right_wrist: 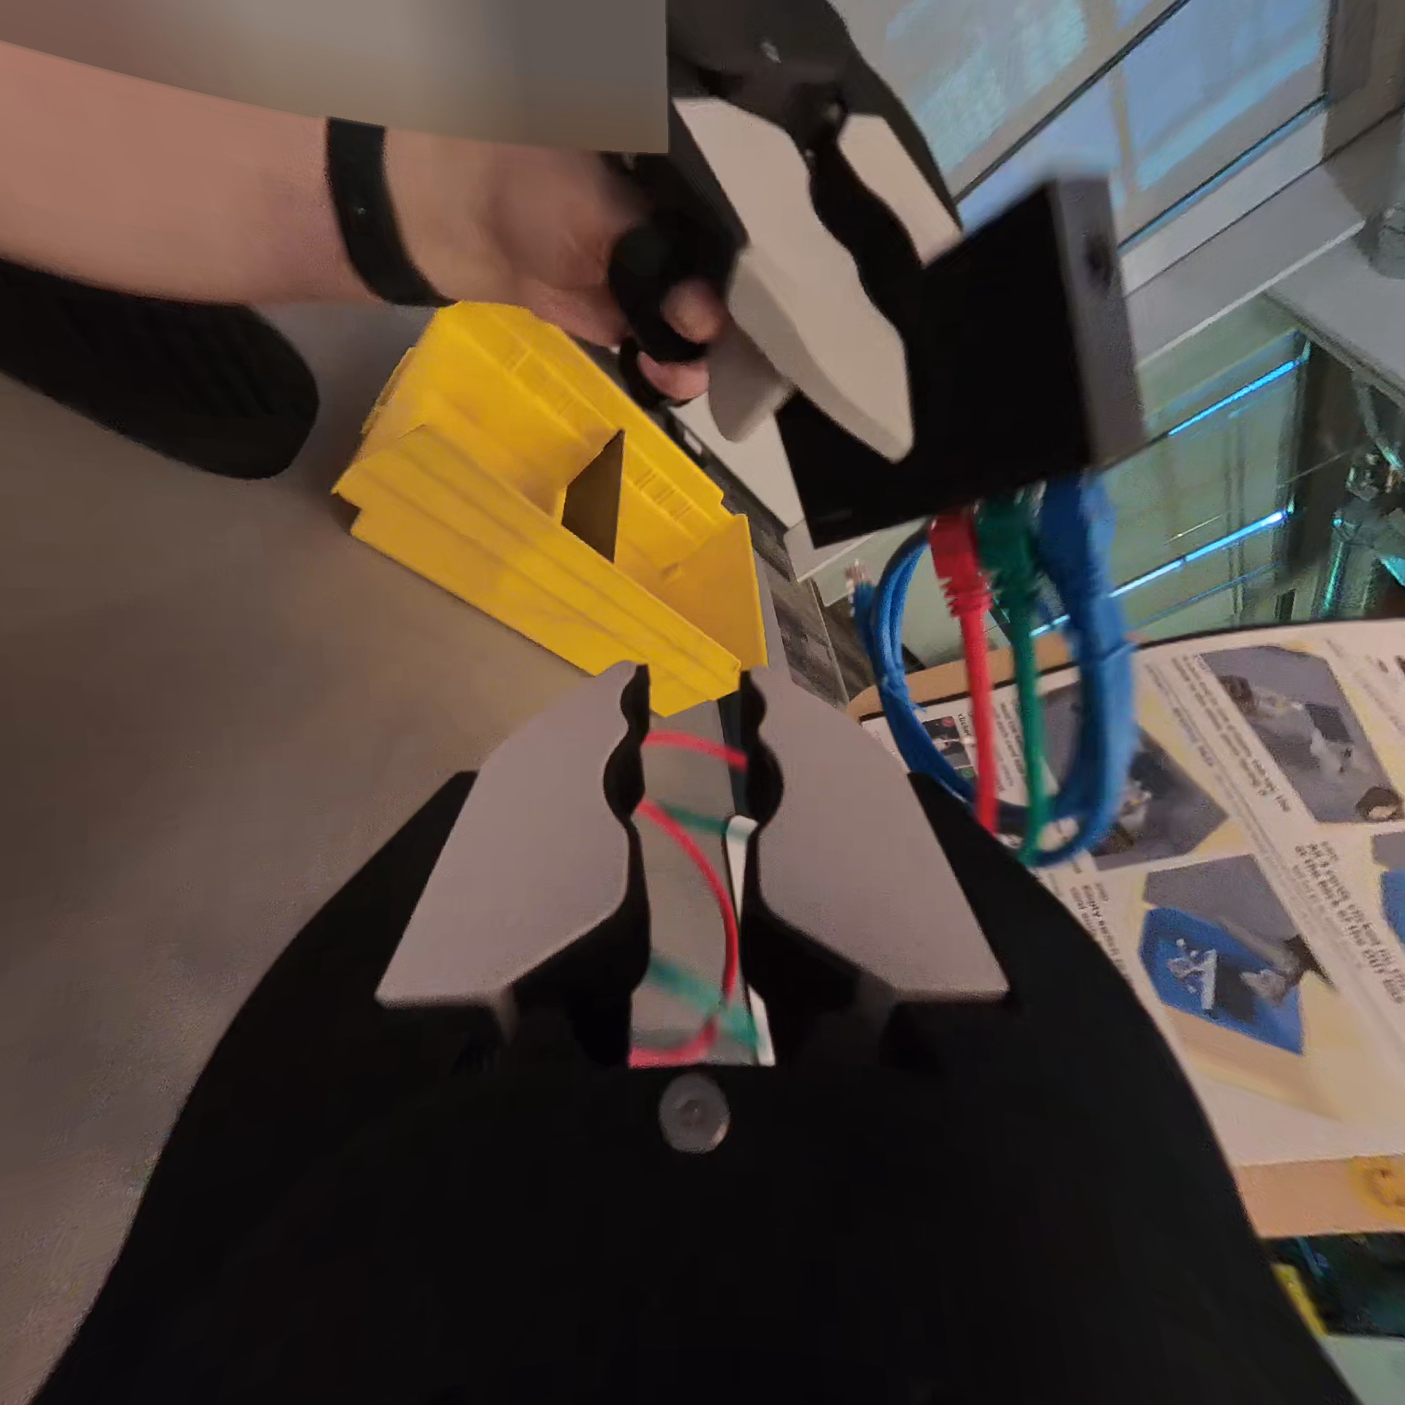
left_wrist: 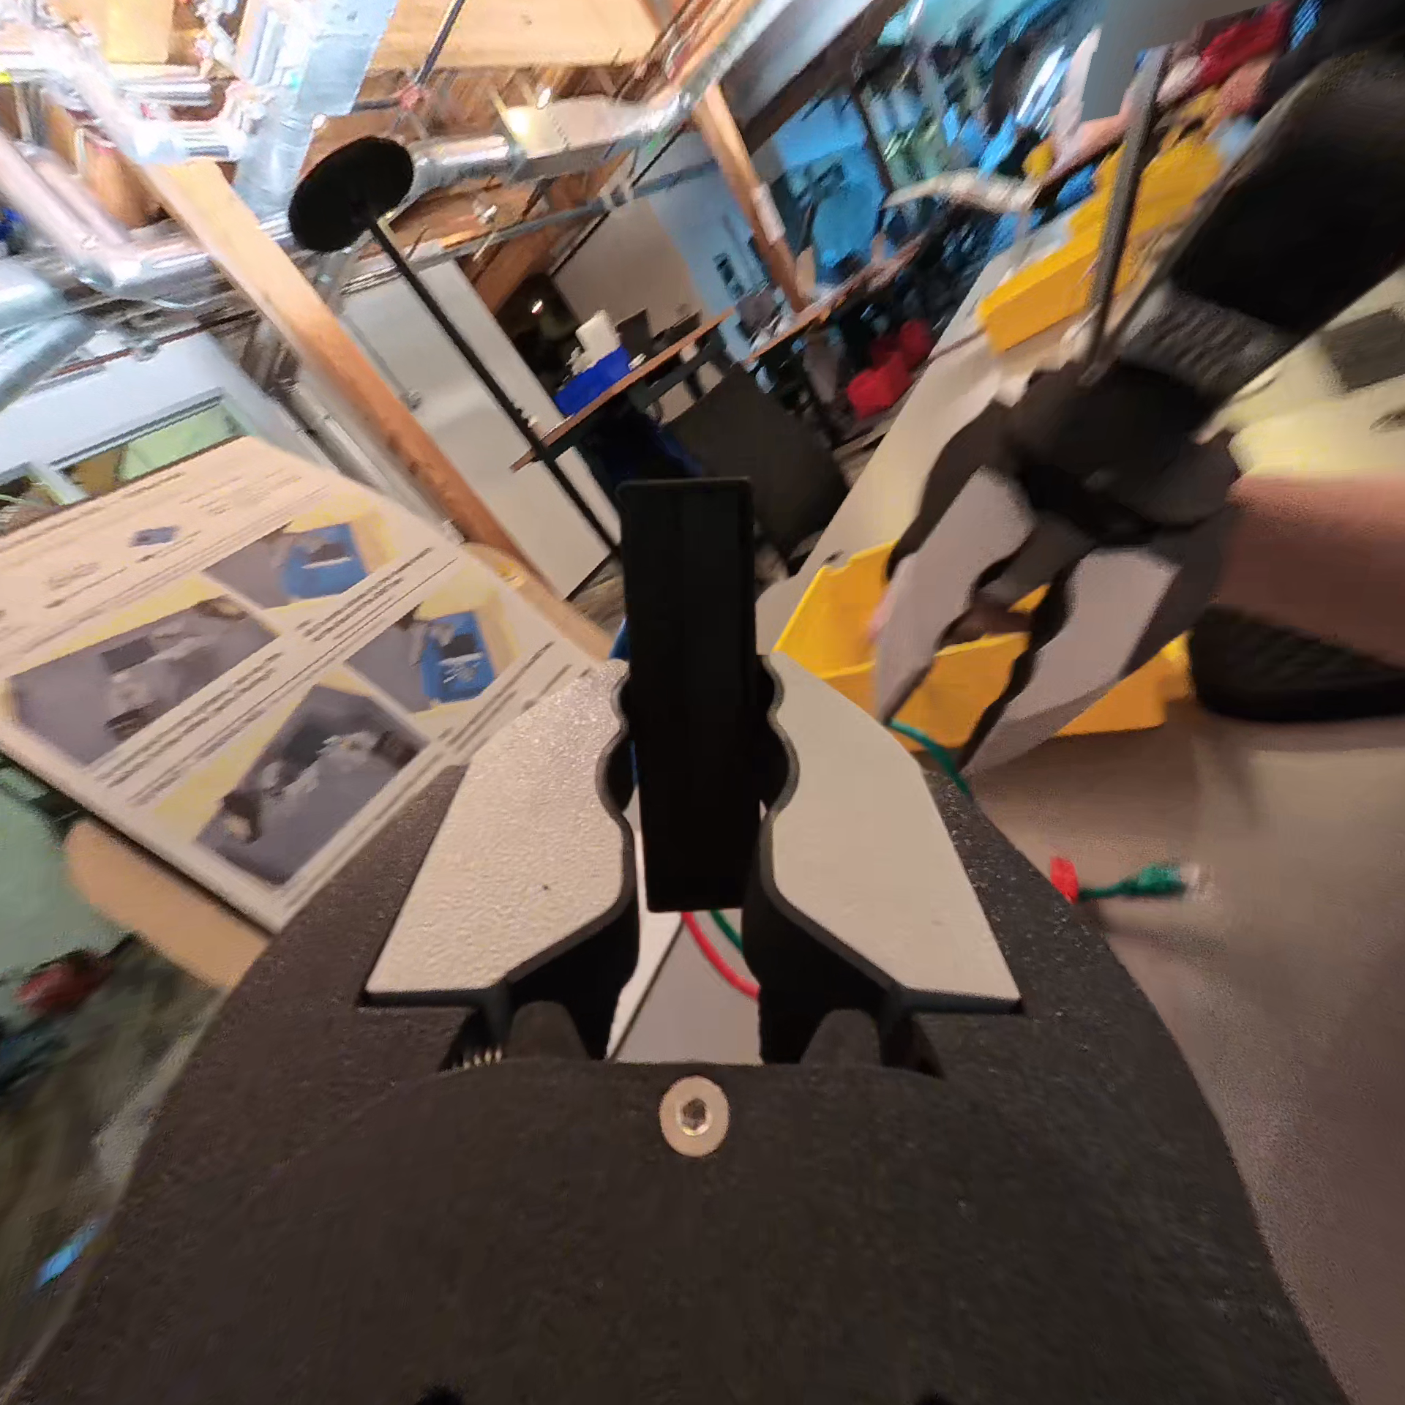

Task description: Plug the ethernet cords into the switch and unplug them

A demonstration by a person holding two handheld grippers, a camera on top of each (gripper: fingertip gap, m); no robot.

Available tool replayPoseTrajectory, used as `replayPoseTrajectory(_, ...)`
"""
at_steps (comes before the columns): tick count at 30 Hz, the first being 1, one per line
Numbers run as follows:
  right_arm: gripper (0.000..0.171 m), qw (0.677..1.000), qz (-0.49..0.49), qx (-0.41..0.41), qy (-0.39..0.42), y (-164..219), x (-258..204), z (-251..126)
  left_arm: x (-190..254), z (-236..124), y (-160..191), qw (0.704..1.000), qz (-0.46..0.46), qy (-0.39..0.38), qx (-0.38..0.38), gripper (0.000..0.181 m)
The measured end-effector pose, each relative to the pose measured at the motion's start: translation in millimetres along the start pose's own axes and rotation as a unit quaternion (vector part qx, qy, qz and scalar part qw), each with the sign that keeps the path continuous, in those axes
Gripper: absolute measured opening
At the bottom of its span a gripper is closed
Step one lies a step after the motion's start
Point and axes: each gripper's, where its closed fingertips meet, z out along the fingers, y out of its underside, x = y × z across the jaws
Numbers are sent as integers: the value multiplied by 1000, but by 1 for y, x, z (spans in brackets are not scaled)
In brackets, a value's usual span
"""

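My left gripper point(left_wrist: 696, 669) is shut on the black switch point(left_wrist: 688, 684) and holds it upright above the table. In the right wrist view the left gripper point(right_wrist: 920, 350) holds the switch point(right_wrist: 988, 365) up high, with a red cord point(right_wrist: 956, 566), a green cord point(right_wrist: 1005, 562) and a blue cord point(right_wrist: 1079, 547) plugged into its underside and hanging down. My right gripper point(right_wrist: 692, 684) is open and empty, low over the table, below and to the left of the switch. It also shows in the left wrist view point(left_wrist: 935, 722). A loose green plug point(left_wrist: 1140, 886) lies on the table.
A yellow bin point(right_wrist: 547, 517) lies tipped on the grey table point(right_wrist: 190, 760) just beyond my right gripper; it also shows in the left wrist view point(left_wrist: 836, 654). A printed instruction sheet point(right_wrist: 1254, 836) lies beside the cords. Red and green cable loops point(right_wrist: 722, 897) lie on the table under my right gripper.
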Motion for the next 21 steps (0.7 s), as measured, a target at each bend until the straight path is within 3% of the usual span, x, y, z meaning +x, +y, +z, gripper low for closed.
replayPoseTrajectory(4,18,996,-50,2,70,-34,19,-18,-5,3,23,993,87,-33,-75,27)
replayPoseTrajectory(9,47,979,-127,-98,125,-25,31,-23,24,19,46,976,171,8,-135,27)
replayPoseTrajectory(16,46,946,-227,-217,78,17,10,1,66,29,63,950,241,82,-179,27)
replayPoseTrajectory(21,38,938,-227,-258,47,26,-1,5,74,32,70,940,265,93,-194,27)
